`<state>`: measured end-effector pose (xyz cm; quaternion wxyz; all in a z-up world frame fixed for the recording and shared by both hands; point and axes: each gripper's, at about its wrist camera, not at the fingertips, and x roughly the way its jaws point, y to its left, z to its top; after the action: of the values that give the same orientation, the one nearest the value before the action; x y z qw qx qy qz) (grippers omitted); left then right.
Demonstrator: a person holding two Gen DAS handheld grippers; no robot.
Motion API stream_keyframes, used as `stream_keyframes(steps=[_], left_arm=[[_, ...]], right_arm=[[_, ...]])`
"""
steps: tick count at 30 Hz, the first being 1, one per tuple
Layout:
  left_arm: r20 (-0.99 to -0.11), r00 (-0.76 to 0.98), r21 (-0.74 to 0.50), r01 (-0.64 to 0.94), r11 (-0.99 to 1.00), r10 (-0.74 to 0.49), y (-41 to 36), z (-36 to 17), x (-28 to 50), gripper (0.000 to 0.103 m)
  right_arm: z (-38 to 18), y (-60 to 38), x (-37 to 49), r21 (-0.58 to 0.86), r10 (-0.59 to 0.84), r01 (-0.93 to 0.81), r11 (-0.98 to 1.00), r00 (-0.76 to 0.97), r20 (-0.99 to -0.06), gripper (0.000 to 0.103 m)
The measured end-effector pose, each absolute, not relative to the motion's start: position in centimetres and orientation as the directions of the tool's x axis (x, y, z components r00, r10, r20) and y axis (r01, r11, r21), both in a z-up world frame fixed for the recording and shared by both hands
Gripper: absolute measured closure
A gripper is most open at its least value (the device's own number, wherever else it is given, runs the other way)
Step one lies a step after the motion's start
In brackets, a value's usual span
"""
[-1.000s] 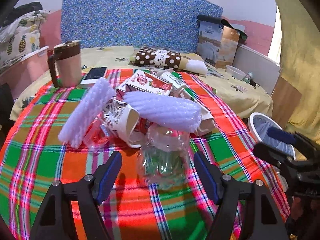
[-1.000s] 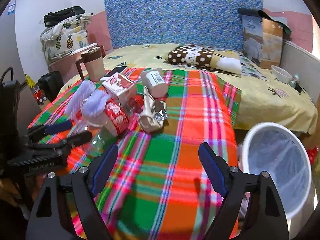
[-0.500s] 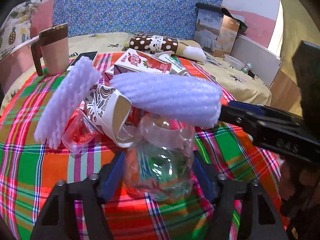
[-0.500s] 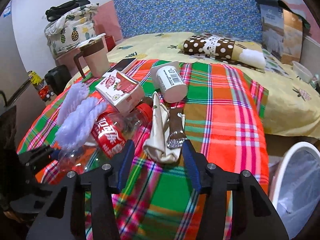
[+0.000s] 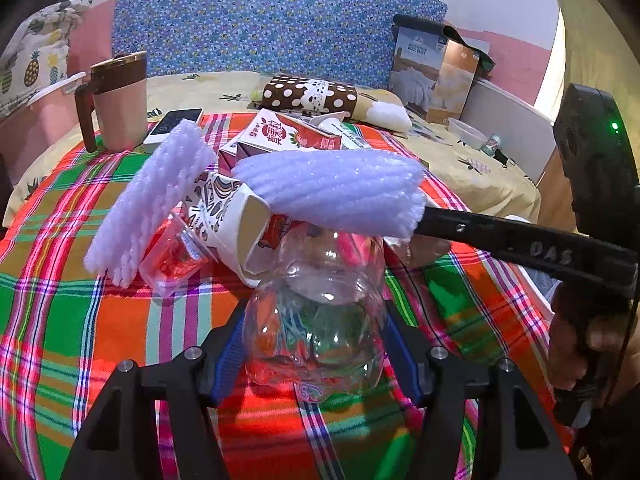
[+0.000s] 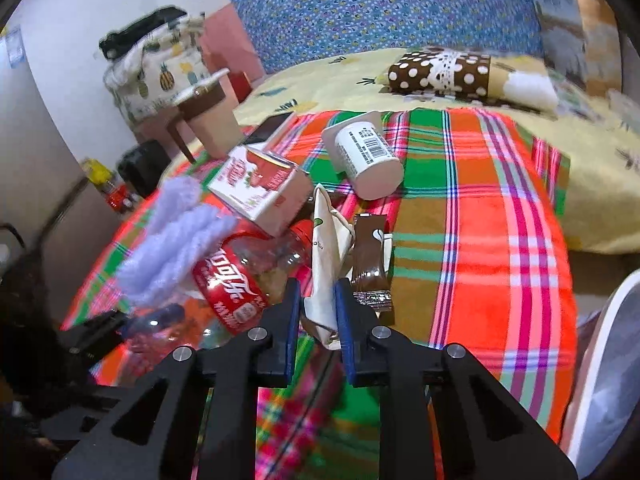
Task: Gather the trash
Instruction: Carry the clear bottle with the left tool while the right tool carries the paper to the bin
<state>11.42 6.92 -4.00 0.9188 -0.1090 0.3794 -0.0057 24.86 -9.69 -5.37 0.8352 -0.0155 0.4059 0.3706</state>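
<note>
Both tongs are now closing in on the trash pile, having advanced since the earlier frame. Left tongs point(image 5: 316, 344) are pressing their pads on the clear plastic bottle point(image 5: 316, 320) at the pile's near edge. Right tongs point(image 6: 318, 312) are clamping the cream wrapper point(image 6: 326, 256) beside the cola bottle point(image 6: 232, 280), ready for the white bin point(image 6: 600, 360) right of the pile.
</note>
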Motion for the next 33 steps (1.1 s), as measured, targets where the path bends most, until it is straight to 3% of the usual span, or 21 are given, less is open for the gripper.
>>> stream_keyframes(steps=[5, 11, 15, 18, 20, 27, 33], left_arm=[[-0.694, 0.713, -0.207, -0.068, 0.976, -0.098, 6.6, -3.7, 9.8, 0.040], [-0.697, 0.710, -0.216, -0.071, 0.974, -0.102, 6.0, -3.5, 7.8, 0.040], [-0.692, 0.716, -0.209, -0.071, 0.975, -0.096, 5.7, -3.0, 6.6, 0.040], [-0.687, 0.720, -0.207, -0.072, 0.976, -0.093, 5.5, -2.5, 6.0, 0.040], [-0.686, 0.722, -0.203, -0.073, 0.976, -0.089, 5.2, -2.3, 5.7, 0.040], [-0.668, 0.738, -0.209, -0.059, 0.976, -0.098, 4.6, -1.1, 4.0, 0.040], [-0.639, 0.761, -0.221, -0.046, 0.974, -0.109, 4.3, 0.2, 2.7, 0.040]], right_arm=[[-5.3, -10.9, 23.2, 0.410, 0.693, -0.619, 0.670, 0.323, -0.645, 0.084], [-6.7, -12.9, 22.6, 0.676, 0.845, -0.526, 0.517, 0.187, -0.501, 0.084], [-6.8, -13.3, 21.5, 0.714, 0.866, -0.503, 0.486, 0.166, -0.472, 0.084], [-6.3, -14.2, 21.5, 0.809, 0.933, -0.466, 0.358, 0.132, -0.336, 0.085], [-7.0, -14.8, 22.0, 0.836, 0.937, -0.423, 0.348, 0.140, -0.320, 0.085], [-4.5, -14.0, 19.6, 0.696, 0.874, -0.534, 0.480, 0.229, -0.428, 0.085], [-2.2, -13.4, 17.7, 0.399, 0.717, -0.621, 0.675, 0.426, -0.551, 0.085]])
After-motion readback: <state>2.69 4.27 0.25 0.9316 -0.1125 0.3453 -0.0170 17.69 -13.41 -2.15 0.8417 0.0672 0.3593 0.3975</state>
